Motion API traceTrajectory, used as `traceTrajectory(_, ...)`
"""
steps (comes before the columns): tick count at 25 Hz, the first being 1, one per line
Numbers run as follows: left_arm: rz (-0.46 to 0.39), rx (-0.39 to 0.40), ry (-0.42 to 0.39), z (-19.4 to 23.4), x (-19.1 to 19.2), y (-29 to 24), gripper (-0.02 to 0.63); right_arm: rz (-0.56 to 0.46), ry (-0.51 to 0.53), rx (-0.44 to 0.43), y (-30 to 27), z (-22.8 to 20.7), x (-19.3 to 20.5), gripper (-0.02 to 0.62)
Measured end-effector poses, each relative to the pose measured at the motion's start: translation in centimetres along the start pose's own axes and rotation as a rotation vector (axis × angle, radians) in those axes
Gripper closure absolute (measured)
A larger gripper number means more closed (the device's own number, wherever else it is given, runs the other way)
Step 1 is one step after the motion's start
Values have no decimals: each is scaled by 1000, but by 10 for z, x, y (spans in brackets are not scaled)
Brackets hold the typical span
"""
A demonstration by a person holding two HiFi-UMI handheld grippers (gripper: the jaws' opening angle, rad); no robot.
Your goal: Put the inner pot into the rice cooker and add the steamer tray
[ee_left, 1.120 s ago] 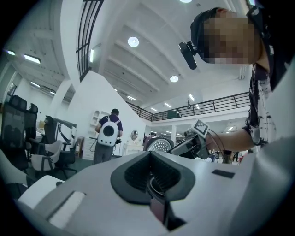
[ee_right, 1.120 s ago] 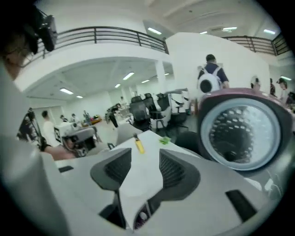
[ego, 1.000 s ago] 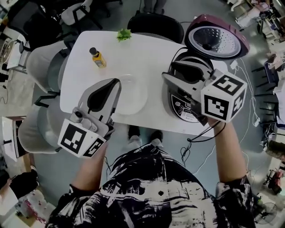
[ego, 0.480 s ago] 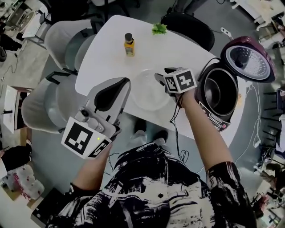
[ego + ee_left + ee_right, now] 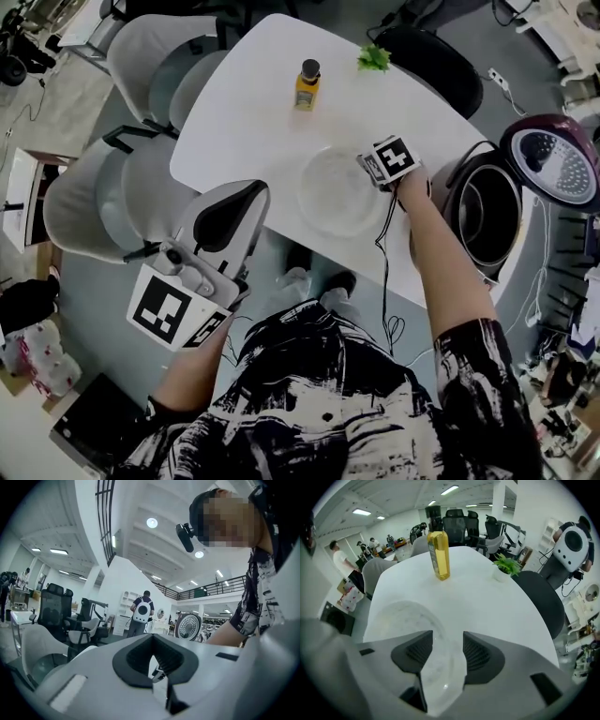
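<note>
Pointing down, right gripper (image 5: 447, 638) over steamer tray (image 5: 330, 202)

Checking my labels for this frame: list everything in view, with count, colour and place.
table: one, white, centre
bottle: one, yellow, black cap, far side of table
plant: one, green, table's far end
steamer tray: one, clear, table's near edge
rice cooker: one, maroon, lid open, table's right end
chairs: two grey at left, one black at far end
left gripper: one, grey, jaws shut, empty, left of table
right gripper: one, grey, jaws open over steamer tray's rim
</note>
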State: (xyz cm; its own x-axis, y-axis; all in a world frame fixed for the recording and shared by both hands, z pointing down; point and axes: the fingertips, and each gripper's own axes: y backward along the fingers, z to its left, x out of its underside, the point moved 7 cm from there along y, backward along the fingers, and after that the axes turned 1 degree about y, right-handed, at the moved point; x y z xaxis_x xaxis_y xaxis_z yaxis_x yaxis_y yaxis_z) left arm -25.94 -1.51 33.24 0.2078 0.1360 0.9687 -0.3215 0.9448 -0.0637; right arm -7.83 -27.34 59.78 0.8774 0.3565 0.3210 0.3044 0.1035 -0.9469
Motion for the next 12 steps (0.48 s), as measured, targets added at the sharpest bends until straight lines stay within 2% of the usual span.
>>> traceTrajectory(8, 5, -36, 11, 16, 5, 9, 601, 103, 65, 7, -28, -3, 6, 451)
traceTrajectory(12, 13, -45, 18, 19, 9, 10, 601, 128, 59, -3, -37, -1, 13, 521)
